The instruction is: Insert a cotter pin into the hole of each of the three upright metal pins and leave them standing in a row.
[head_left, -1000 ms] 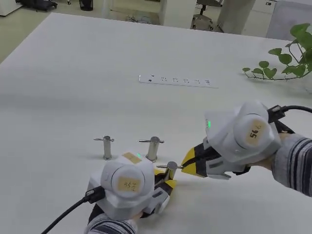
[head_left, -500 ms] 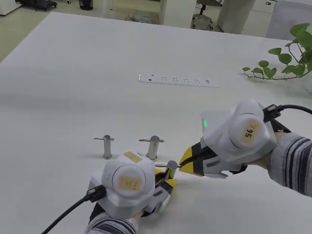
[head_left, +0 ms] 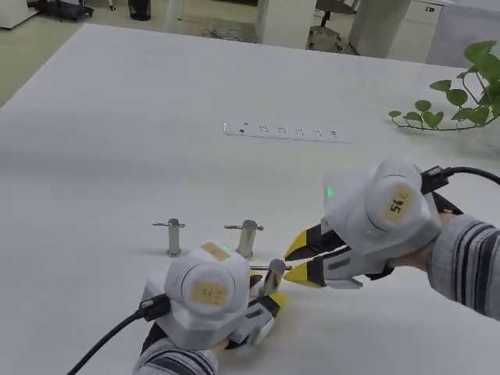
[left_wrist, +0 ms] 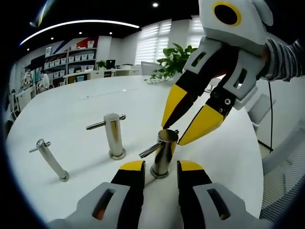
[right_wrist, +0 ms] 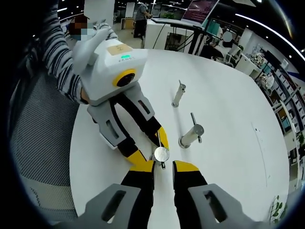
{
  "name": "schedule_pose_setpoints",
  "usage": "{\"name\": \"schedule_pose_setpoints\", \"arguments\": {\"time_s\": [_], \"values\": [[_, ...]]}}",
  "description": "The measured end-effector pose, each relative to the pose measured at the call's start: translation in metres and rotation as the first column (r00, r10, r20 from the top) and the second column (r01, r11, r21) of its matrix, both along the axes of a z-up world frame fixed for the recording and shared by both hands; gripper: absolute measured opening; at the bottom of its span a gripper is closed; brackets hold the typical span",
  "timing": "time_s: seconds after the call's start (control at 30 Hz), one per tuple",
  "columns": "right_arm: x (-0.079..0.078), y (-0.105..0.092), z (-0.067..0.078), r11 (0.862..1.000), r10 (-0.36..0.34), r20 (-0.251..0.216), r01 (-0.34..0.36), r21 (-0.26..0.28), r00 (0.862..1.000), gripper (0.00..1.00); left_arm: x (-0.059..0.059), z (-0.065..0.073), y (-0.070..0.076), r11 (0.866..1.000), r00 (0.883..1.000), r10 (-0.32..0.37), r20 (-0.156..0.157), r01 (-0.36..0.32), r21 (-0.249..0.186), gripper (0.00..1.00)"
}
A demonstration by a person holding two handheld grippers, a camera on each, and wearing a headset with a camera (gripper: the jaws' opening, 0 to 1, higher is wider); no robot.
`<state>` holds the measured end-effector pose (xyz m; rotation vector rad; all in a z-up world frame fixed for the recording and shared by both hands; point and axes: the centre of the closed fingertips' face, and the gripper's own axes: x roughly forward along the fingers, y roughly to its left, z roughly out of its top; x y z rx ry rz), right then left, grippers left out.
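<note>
The left gripper (left_wrist: 161, 167) has its yellow-tipped jaws set narrowly on either side of the base of a short upright silver metal pin (left_wrist: 164, 149) — they appear to pinch it, though the contact itself is hard to see. The right gripper (head_left: 303, 262) reaches in from 3 o'clock in the head view, its jaws a little apart around that pin's top, gripping nothing. A thin silver cotter pin (left_wrist: 148, 151) sits crosswise through the hole near the top. On the white table (head_left: 117, 117), a second silver pin (head_left: 247, 238) stands at 11 o'clock and a third silver pin (head_left: 173, 237) at 10 o'clock, each with its own cotter pin through it. A white power strip (head_left: 285, 131) lies at 12 o'clock — a green leafy plant (head_left: 461, 101) at 2.
</note>
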<state>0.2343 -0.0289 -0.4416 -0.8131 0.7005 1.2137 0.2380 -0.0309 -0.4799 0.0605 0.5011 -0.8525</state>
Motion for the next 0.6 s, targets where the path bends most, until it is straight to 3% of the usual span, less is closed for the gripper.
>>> {"name": "schedule_pose_setpoints", "arguments": {"time_s": [0.23, 0.6], "values": [[-0.002, 0.010, -0.008, 0.999, -0.025, -0.077, 0.028, 0.030, 0.997, 0.11, -0.002, 0.008, 0.008, 1.000, 1.000, -0.007, -0.007, 0.007, -0.002, 0.37], [0.000, 0.013, -0.017, 0.997, -0.061, -0.138, 0.068, 0.047, 0.988, 0.09, -0.007, 0.018, 0.016, 1.000, 1.000, -0.011, -0.022, 0.010, -0.023, 0.43]]}}
